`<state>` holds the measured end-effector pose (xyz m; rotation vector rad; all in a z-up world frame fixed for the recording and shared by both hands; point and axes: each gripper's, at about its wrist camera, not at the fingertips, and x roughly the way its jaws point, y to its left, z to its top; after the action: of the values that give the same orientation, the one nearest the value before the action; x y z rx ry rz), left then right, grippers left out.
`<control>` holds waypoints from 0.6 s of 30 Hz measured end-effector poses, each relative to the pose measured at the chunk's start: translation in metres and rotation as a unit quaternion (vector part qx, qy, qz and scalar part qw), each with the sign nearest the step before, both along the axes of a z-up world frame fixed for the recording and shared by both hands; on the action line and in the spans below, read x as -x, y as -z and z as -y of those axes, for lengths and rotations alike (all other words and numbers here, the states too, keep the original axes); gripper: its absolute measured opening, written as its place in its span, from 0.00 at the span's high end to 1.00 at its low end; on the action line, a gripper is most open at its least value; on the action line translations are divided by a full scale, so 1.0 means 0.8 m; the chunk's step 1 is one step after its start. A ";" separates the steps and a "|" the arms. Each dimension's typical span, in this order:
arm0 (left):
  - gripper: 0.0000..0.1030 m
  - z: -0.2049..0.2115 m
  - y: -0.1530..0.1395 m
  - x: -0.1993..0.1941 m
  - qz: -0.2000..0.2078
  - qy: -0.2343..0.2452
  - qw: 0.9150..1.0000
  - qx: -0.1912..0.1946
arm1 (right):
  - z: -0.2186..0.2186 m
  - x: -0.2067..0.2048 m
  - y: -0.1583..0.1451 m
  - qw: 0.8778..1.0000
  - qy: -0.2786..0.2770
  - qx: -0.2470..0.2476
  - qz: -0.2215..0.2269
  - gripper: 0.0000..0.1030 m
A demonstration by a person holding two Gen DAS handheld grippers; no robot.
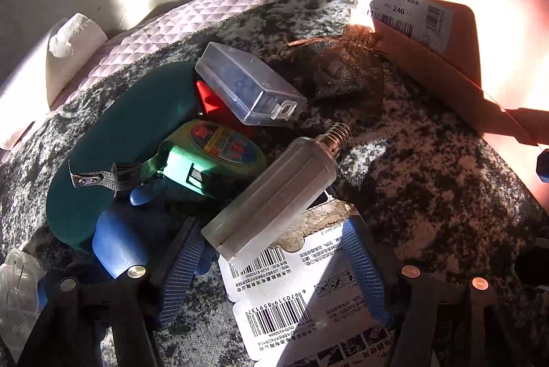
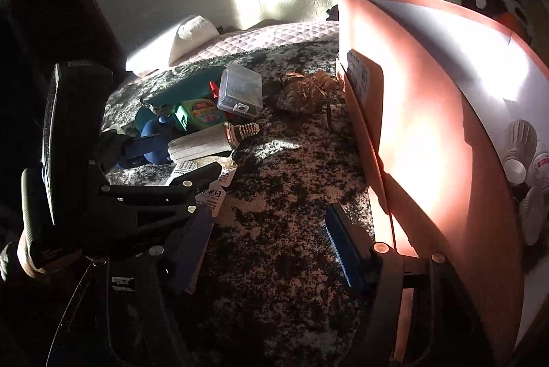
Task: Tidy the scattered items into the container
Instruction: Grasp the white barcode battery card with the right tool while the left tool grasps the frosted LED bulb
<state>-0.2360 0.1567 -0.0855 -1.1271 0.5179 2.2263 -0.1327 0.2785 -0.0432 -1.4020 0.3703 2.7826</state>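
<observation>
Container (image 2: 429, 133), a pink box with a barcode label on its wall, stands at the 3 o'clock edge of the mottled grey bed cover (image 2: 281, 229), mouth up, so things can be dropped in from above; a few pale bulbs (image 2: 521, 144) already lie inside. The scattered items sit heaped around 10 o'clock in the right wrist view: a teal pad (image 1: 113, 140) underneath, a blue pear-shaped object (image 1: 116, 243), a green tape measure (image 1: 219, 150), a clear plastic case (image 1: 247, 82) leaning on a red piece (image 1: 209, 99), a long bulb with a screw base (image 1: 274, 192) resting across a printed blister card (image 1: 302, 291). A brown mesh pouch (image 1: 339, 68) lies apart, nearer the box. The left tool (image 1: 274, 267) is open, jaws straddling the card and the bulb's end, probably lining up a pick. The right tool (image 2: 271, 243) hangs open over bare cover beside the box, holding nothing.
</observation>
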 end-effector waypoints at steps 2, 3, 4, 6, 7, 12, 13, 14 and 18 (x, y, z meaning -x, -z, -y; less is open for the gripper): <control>0.44 -0.004 -0.002 0.003 0.003 -0.004 1.000 0.005 | -0.004 -0.001 0.000 1.000 0.000 0.006 0.002 0.32; 0.52 -0.005 -0.003 0.004 0.004 -0.006 1.000 0.008 | -0.004 -0.002 0.000 1.000 -0.001 0.007 0.002 0.32; 0.66 -0.007 -0.004 0.006 0.005 -0.008 1.000 0.010 | -0.004 -0.003 0.000 1.000 -0.002 0.006 0.003 0.32; 0.70 -0.016 -0.004 -0.004 -0.015 -0.002 0.999 0.031 | -0.001 -0.003 0.000 1.000 -0.003 0.003 0.005 0.32; 0.72 -0.017 -0.005 -0.009 -0.020 -0.001 0.999 0.038 | 0.000 -0.003 0.000 1.000 -0.004 0.002 0.006 0.32; 0.73 0.004 -0.025 -0.029 -0.031 -0.026 0.999 0.024 | 0.004 -0.003 0.002 1.000 -0.006 -0.001 0.015 0.28; 0.73 0.012 -0.031 -0.035 -0.035 -0.035 0.999 0.019 | 0.004 -0.003 0.003 1.000 -0.005 0.001 0.017 0.26; 0.73 0.020 -0.037 -0.040 -0.039 -0.043 0.998 0.015 | 0.005 -0.003 0.005 1.000 -0.004 0.004 0.019 0.25; 0.73 0.075 -0.059 -0.077 -0.048 -0.085 0.995 -0.006 | 0.013 -0.006 0.012 1.000 0.003 0.006 0.026 0.16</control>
<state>-0.1745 0.0965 -0.0380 -1.0995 0.4617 2.4363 -0.1282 0.2681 -0.0526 -1.4713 0.3901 2.7377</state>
